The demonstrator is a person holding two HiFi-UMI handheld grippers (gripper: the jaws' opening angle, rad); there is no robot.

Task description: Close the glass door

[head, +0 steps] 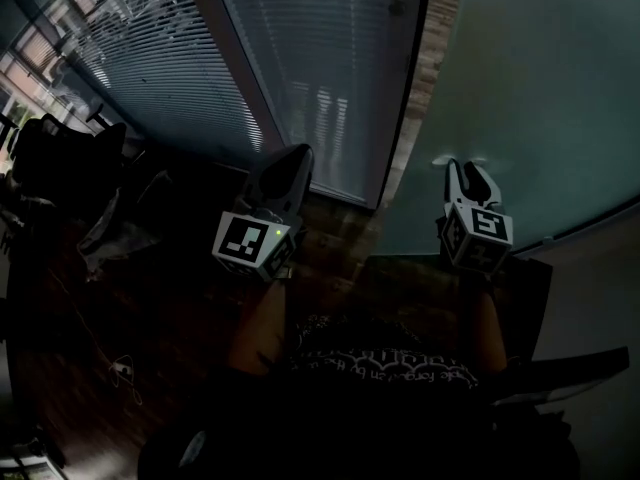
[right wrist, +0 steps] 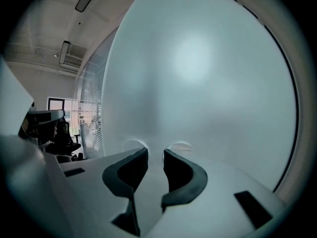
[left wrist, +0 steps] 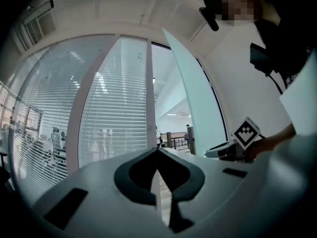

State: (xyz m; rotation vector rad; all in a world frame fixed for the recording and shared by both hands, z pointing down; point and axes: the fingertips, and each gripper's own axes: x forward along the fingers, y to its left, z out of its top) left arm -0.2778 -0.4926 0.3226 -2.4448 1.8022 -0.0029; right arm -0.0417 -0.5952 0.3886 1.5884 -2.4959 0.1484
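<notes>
Position of the two tongs relative to the glass door (head: 540, 88), seen from the head. Frosted and pale green, the door fills the upper right of the head view. It stands upright, its long axis vertical, and its left side lies beside the glass wall with blinds (head: 300, 58). In the left gripper view a gap (left wrist: 166, 118) shows between that wall's frame and the door, with a room visible beyond, so the door is judged not yet closed. The right tongs (head: 465, 171) point almost level, straight at the door's face, with their jaws apart and nothing between them. In the right gripper view the two tips sit at the frosted surface, each with a round reflection just ahead of it, though contact itself cannot be confirmed. The left tongs (head: 297, 158) have their jaws together and empty. They point toward the wall with blinds and the gap, to the left of the door and apart from its pane. The door therefore lies directly ahead of the right tongs, which are the nearer of the two. The coming move is judged to be a push with the right tips square to the pane, carrying the door's left side toward the frame. A slip of the tips along the smooth glass is the likely risk.
</notes>
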